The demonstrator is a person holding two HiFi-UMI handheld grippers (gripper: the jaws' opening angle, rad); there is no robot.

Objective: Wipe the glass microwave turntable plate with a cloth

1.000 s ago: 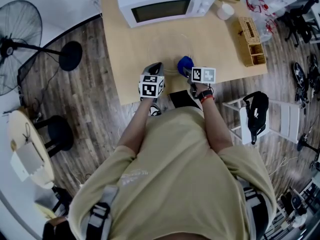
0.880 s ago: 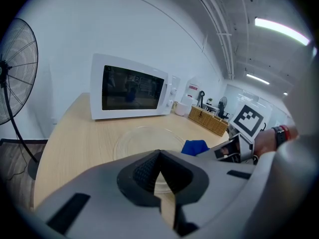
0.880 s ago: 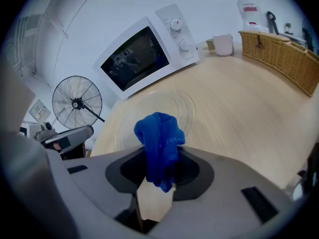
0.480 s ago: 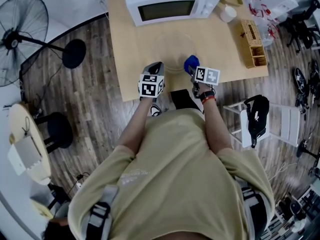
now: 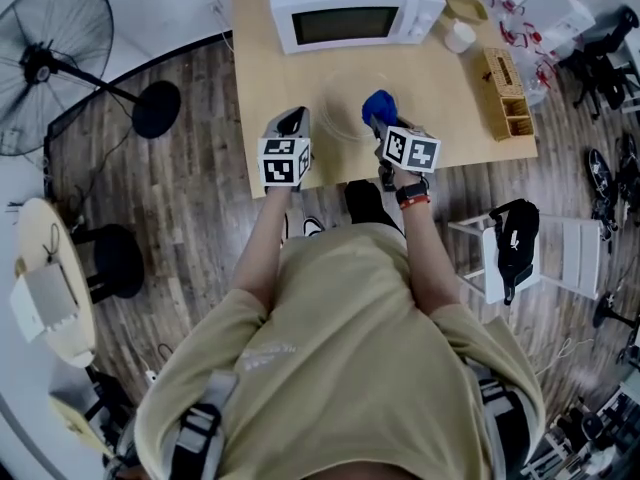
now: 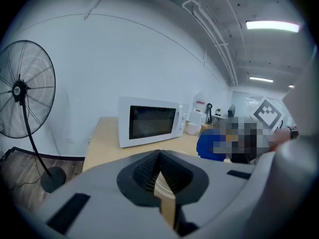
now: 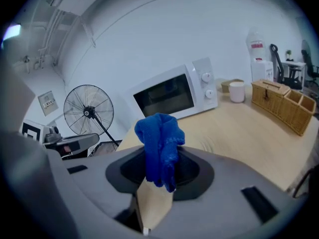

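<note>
Right tool [image 7: 158,172] pinches a crumpled blue cloth [image 7: 159,133]; left tool [image 6: 159,156], ribbed pads [image 6: 146,171] pressed together, holds nothing.

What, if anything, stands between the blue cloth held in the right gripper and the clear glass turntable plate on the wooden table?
Nothing visible does. The blue cloth, pinched in the right gripper, is at the near right edge of the clear glass turntable plate. The white microwave stands behind the plate, out of the way.

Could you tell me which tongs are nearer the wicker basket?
Right. The right tongs, gripping the blue cloth, are left of the wicker basket; the left tongs are farther left.
</note>
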